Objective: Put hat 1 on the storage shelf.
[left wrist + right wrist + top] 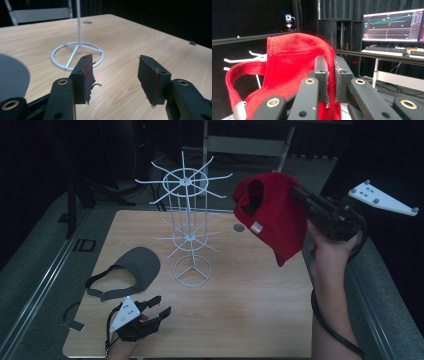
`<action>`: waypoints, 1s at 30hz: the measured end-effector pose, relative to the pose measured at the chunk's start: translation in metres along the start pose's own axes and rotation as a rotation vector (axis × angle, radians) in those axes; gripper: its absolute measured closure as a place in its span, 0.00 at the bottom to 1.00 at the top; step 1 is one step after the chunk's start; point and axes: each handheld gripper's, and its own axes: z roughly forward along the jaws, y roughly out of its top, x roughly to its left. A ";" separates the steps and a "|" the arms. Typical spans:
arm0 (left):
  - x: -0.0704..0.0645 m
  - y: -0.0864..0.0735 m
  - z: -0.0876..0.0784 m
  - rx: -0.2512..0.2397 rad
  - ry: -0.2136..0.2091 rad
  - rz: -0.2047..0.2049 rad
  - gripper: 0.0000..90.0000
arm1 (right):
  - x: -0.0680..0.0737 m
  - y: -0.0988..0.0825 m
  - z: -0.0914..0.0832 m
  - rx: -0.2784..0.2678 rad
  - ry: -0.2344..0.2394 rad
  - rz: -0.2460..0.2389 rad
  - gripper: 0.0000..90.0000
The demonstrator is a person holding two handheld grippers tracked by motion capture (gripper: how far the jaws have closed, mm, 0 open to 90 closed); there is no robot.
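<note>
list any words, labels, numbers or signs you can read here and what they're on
None can be read.
Monitor: coloured graph lines and small marks, too blurred to read.
Red cap: a small pale tag at the strap, no legible text.
Grey visor and white wire rack: no text seen.

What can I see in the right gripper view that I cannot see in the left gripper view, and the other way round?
Right gripper view alone: the right gripper, shut on the red cap, with a lit monitor and a keyboard behind it. Left gripper view alone: the left gripper with its jaws apart and nothing between them, the wooden table, the rack's ring base and the edge of a grey visor. Both share the white wire rack, its arms behind the cap and its pole above the table.
</note>
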 end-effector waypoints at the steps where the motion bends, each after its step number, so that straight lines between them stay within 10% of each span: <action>1: 0.001 -0.002 -0.001 -0.003 0.005 -0.002 0.51 | 0.000 0.002 0.003 -0.001 -0.002 0.010 0.92; 13: 0.002 -0.004 -0.005 -0.020 0.040 0.000 0.51 | 0.015 0.012 0.039 0.025 0.003 0.004 0.92; 30: 0.003 -0.006 -0.005 -0.023 0.049 -0.009 0.51 | 0.020 -0.027 0.053 0.122 0.019 -0.029 0.92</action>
